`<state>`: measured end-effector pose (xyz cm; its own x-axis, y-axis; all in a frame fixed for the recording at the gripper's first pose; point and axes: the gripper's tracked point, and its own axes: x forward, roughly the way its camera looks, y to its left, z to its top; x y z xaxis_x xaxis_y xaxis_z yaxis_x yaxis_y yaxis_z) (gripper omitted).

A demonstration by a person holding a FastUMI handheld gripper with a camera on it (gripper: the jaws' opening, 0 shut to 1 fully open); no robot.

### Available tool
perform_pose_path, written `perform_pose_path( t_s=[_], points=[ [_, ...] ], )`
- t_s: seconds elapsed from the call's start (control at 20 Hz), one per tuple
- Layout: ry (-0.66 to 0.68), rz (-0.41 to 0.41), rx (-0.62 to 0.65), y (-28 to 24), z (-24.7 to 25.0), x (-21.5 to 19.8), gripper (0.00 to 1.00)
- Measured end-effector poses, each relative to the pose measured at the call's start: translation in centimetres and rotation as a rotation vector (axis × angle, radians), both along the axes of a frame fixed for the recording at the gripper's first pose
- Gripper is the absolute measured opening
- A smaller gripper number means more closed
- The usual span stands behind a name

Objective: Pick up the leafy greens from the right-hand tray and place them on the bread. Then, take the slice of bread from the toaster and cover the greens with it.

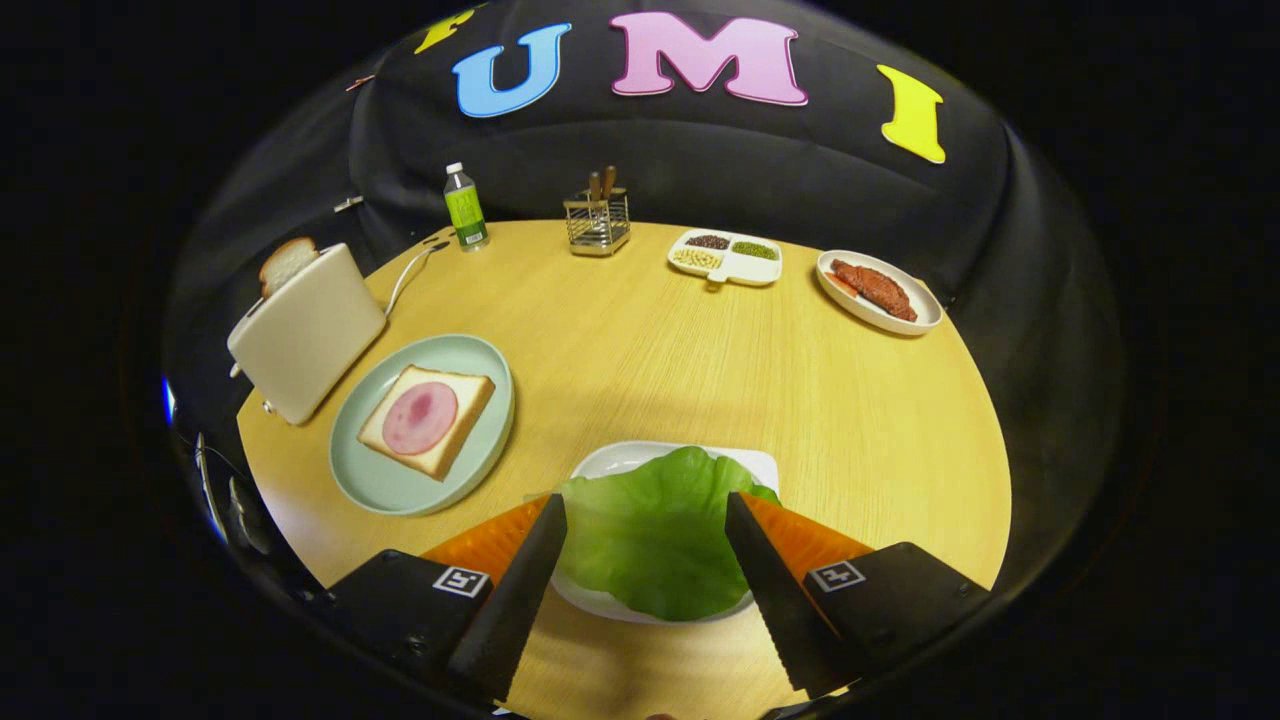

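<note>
The gripper (645,510) has its fingers spread wide, one on each side of the leafy greens (655,530), which lie on their white tray (620,458) between the tips; whether the fingers touch them I cannot tell. Beyond the fingers to the left, the bread (427,420) on the plate (375,480) carries only ham. Further left, the toaster (305,330) holds its slice (287,262). In my judgement, no step is done yet.

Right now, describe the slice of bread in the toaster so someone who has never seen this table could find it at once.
On the round wooden table, find the pale toaster beside the light green plate, far ahead and left of the open claw that straddles the leafy greens. The bread slice pokes from its top slot, bare, whereas the bread on the plate lies flat under a pink ham round.
</note>
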<state>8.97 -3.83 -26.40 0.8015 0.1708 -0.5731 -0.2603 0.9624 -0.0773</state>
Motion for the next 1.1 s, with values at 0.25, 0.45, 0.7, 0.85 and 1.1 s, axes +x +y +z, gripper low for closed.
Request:
perform_pose_path(
  t_s=[0.25, 0.45, 0.7, 0.85, 1.1],
  points=[
    [0.050, 0.001, -0.008, -0.1, -2.6, 0.7, 1.00],
    [0.072, -0.007, 0.011, -0.1, -3.4, 0.6, 0.99],
    [0.046, 0.013, -0.034, -0.1, -3.5, 0.4, 0.89],
    [0.051, 0.027, -0.039, -0.1, -3.4, 0.2, 0.83],
    [0.063, 0.034, -0.023, 0.0, -3.4, 0.4, 0.45]
  ],
)
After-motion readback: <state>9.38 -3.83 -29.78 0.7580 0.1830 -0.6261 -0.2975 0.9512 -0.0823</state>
